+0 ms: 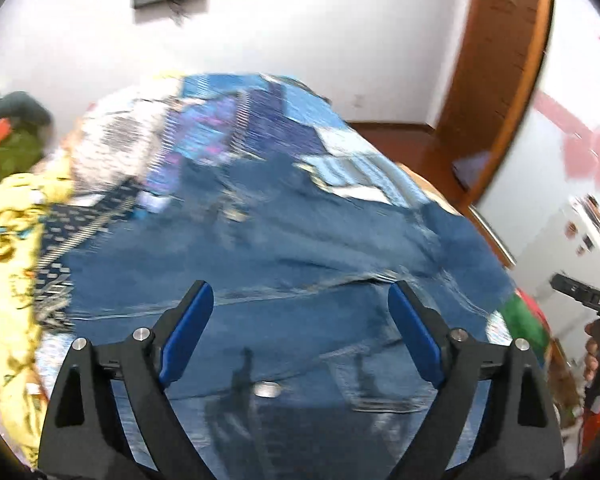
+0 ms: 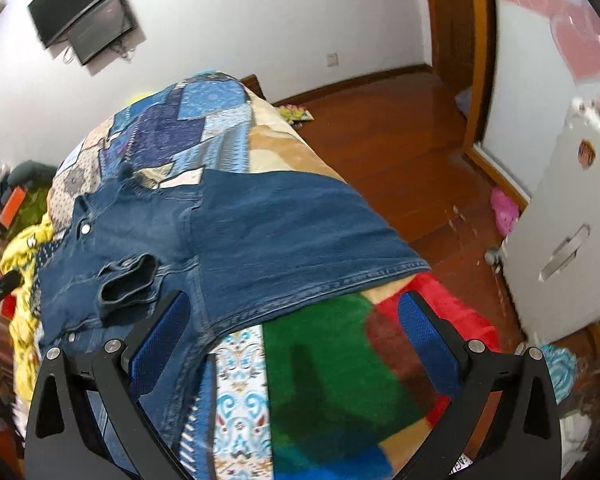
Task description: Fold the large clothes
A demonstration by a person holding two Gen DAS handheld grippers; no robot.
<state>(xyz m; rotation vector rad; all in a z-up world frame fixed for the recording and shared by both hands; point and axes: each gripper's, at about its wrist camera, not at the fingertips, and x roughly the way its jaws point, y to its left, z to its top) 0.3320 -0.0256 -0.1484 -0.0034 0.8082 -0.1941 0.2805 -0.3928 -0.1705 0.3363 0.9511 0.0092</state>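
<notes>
Garment: denim jacket, spread on the bed over a patchwork quilt, reaching the bed's right-hand edge in the right wrist view.
Progress: judged partly folded; one cuffed sleeve lies turned in across the body, and the front snaps show on the left. The right half lies as one flat panel, with its hem along the near edge. Further folds appear to remain.
Long axis: runs from the hem, near the cameras, away toward the far wall; the collar end seems to point away, though it is not clearly seen.
Left gripper: fingers wide, nothing between them, above the denim.
Right gripper: fingers wide, empty, straddling the hem corner without pressing it.
Clutter: yellow cloth beside the jacket, to the left.
</notes>
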